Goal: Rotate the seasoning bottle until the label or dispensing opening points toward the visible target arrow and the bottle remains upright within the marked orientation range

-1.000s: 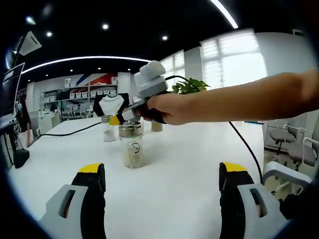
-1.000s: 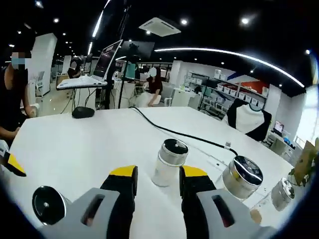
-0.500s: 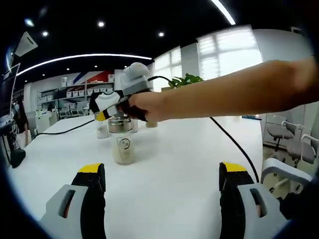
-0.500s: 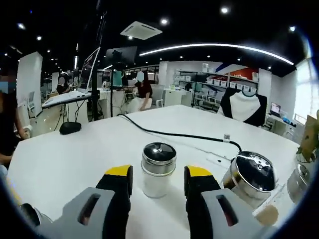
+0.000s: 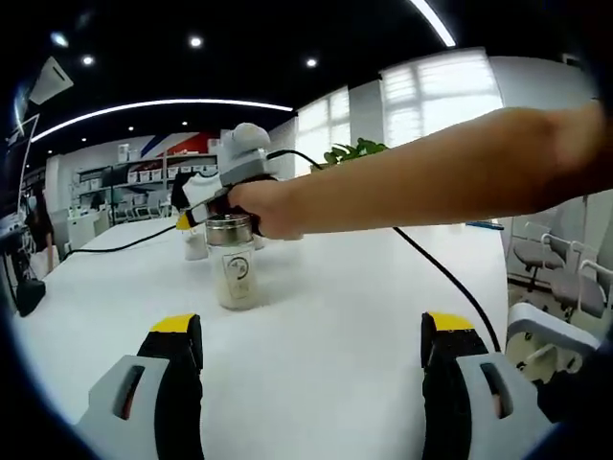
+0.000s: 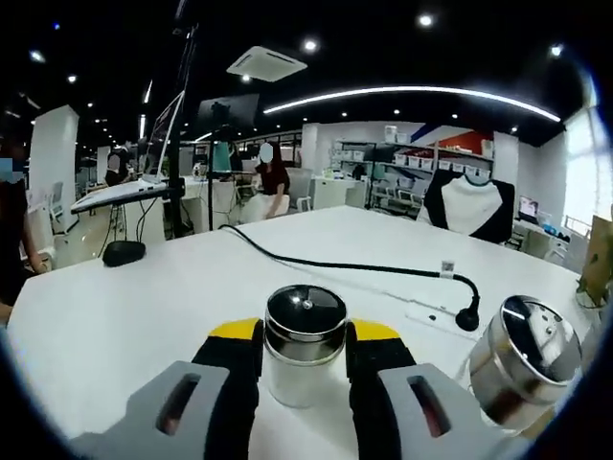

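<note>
Bottle [image 6: 305,340] upright on table [image 5: 335,316], seated between right gripper [image 6: 304,343] jaws closed on its cap — left gripper [image 5: 311,335] wide open, empty — rotation toward arrow apparently pending.

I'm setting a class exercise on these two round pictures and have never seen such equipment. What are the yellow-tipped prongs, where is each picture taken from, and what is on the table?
A person holds a two-jaw gripper in each hand; a fisheye camera rides on each, looking along its jaws. In the left gripper view, the left gripper stands open over the white table, holding nothing. The person's arm reaches in from the right, bringing the right gripper to the lid of a seasoning bottle. In the right gripper view, that bottle stands upright between the right gripper's yellow-tipped jaws, which sit against its sides. A second shiny-lidded jar stands beside it, and a black cable crosses the table.
</note>
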{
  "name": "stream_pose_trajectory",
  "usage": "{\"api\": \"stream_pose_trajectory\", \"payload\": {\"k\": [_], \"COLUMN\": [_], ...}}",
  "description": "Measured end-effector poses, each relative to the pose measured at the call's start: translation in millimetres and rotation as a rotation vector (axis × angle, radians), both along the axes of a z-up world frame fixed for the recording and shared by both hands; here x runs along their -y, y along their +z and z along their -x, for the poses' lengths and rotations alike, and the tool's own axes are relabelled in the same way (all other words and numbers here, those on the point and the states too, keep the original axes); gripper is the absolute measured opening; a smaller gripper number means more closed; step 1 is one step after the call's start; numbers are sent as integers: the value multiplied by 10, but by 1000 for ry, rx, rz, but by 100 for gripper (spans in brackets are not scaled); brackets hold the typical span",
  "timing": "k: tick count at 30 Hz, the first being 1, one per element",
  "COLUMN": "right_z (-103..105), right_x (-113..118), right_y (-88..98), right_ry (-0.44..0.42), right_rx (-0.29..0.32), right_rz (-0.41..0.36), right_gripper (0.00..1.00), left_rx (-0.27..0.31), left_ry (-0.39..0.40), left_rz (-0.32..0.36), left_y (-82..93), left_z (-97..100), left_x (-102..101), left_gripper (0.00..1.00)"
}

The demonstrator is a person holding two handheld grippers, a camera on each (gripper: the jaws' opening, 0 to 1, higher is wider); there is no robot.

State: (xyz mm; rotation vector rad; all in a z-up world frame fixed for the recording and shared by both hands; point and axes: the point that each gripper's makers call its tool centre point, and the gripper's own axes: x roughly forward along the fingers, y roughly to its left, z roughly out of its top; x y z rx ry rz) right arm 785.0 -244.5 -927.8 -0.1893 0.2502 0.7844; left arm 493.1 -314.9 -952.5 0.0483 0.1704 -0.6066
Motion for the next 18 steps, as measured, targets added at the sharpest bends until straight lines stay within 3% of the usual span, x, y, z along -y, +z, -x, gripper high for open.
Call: {"api": "stream_pose_trajectory", "payload": {"k": [11,18], "right_z": [-181,-67], "right_x": [-20,-16], "right_y": [57,65], "right_ry": [-32,-17], "right_rx": [18,12], "right_rz": [-54,-59], "right_gripper": [32,31], "left_rx": [2,9], "left_ry": [7,4], "left_rz": [20,56], "left_y": [13,66], "left_z": [-16,-15], "left_x": [-41,-58], "left_gripper": [100,100]}}
